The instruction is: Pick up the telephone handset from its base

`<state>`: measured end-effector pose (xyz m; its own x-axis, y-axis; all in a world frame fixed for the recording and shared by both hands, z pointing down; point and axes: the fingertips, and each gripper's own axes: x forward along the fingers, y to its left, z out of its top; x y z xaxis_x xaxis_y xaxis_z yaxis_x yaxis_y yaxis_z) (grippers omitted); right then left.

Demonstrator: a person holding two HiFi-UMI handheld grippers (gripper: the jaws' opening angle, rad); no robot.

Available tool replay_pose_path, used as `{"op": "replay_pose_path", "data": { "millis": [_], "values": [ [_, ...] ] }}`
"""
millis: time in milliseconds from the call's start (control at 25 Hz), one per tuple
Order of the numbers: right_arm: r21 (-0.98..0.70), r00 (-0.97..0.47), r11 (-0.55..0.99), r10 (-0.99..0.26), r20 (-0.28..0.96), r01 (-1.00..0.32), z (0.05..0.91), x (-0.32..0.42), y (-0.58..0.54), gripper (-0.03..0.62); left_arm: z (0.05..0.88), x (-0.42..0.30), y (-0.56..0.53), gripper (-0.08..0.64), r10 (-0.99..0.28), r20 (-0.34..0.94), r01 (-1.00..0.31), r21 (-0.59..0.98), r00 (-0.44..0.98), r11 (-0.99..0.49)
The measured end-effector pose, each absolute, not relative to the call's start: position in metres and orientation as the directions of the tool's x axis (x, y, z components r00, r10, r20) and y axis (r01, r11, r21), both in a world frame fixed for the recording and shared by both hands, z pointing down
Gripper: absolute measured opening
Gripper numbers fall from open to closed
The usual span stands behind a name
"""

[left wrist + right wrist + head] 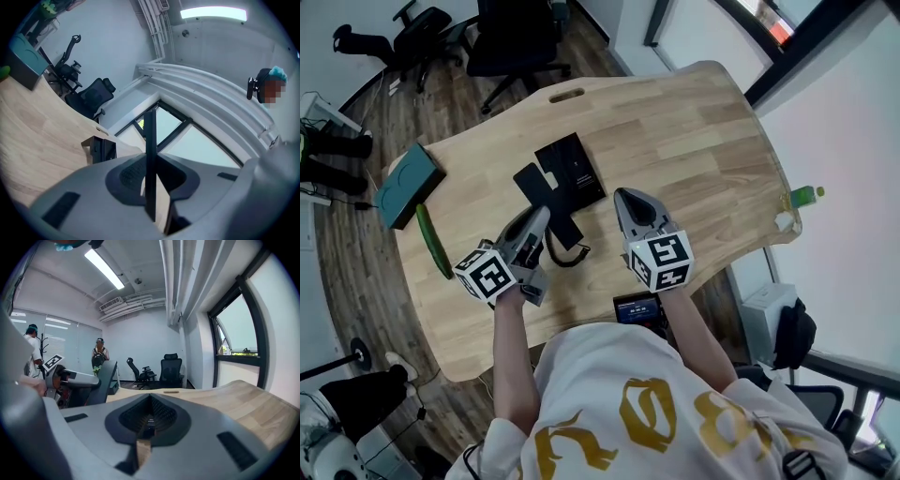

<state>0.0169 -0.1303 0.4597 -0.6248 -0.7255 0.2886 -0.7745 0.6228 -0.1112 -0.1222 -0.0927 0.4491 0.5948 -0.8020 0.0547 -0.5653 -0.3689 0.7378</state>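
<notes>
Left tool [541,216]: clamping handset [150,154], gripping level.
Right tool [624,195]: sitting closed together, empty.
Best way: lifting straight off base [574,167], keeping cord [568,256] slack.

A light wooden table [703,131] with rounded corners stands on a darker plank floor [356,234]. In the head view a black office chair [520,33] sits at the table's far edge, and a second chair [417,28] stands further left. The right gripper view shows white walls [140,341], with a black-framed window [236,331] at the right and pale slatted blinds [65,333] at the left. White pipes [176,277] run along the ceiling, beside a long lit strip lamp [104,269].
</notes>
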Motion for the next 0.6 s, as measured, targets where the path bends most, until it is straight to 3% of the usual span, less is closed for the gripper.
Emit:
{"op": "replay_pose_path", "data": {
  "millis": [600],
  "values": [
    [-0.085, -0.653, 0.658, -0.707, 0.272, -0.748, 0.452, 0.012, -0.099, 0.005, 0.427, -0.108, -0.06, 0.072, -0.757, -0.019, -0.484, 0.758, 0.653, -0.437]
  ]
}}
